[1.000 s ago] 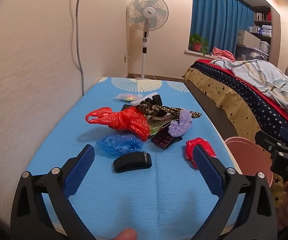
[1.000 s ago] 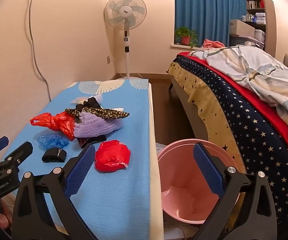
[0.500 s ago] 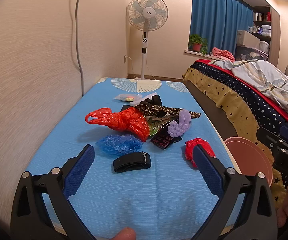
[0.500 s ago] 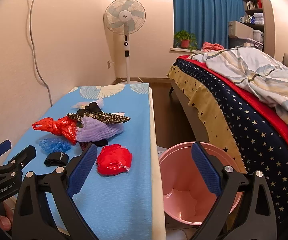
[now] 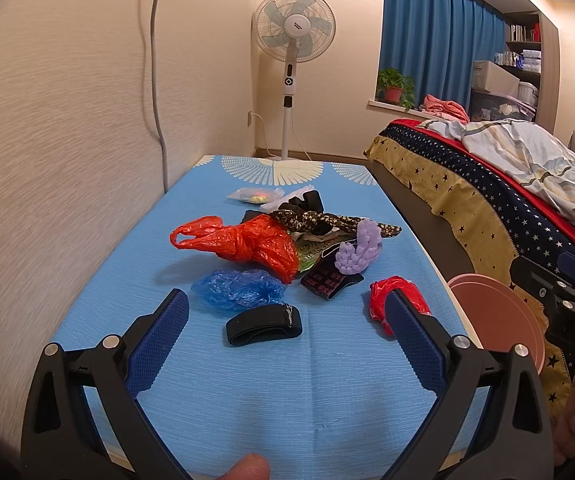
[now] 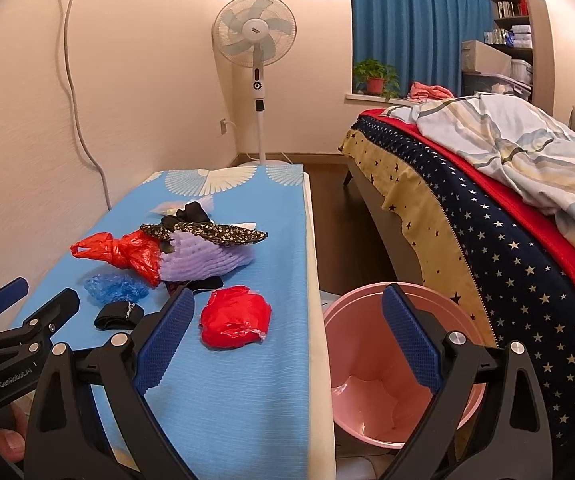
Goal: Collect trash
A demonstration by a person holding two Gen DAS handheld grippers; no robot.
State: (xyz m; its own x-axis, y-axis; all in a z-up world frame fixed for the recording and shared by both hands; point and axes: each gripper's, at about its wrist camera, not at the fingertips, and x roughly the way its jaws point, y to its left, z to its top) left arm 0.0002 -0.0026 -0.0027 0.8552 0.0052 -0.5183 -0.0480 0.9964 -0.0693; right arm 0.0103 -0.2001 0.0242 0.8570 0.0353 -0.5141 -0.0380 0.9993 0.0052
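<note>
Bedside, the blue desk (image 5: 271, 392) holds scattered trash; the red wad (image 6: 234, 317) lies nearest the pink bin (image 6: 371, 424). Both grippers, left (image 5: 285, 332) and right (image 6: 285, 334), have barely moved, jaws apart, nothing collected yet.

A home bedroom: bed (image 6: 487, 216) with rumpled quilt (image 6: 519, 148), standing fan (image 6: 255, 40), blue curtains (image 6: 411, 28).

Left wrist view: low over near end of blue table (image 5: 247, 380), facing along it toward fan (image 5: 295, 32) and far wall; trash pile mid-range. Right wrist view: from table's right near corner, above pink bin (image 6: 367, 308), same heading. Shared: table (image 6: 247, 380), pile, fan (image 6: 254, 30), bed, curtain.
</note>
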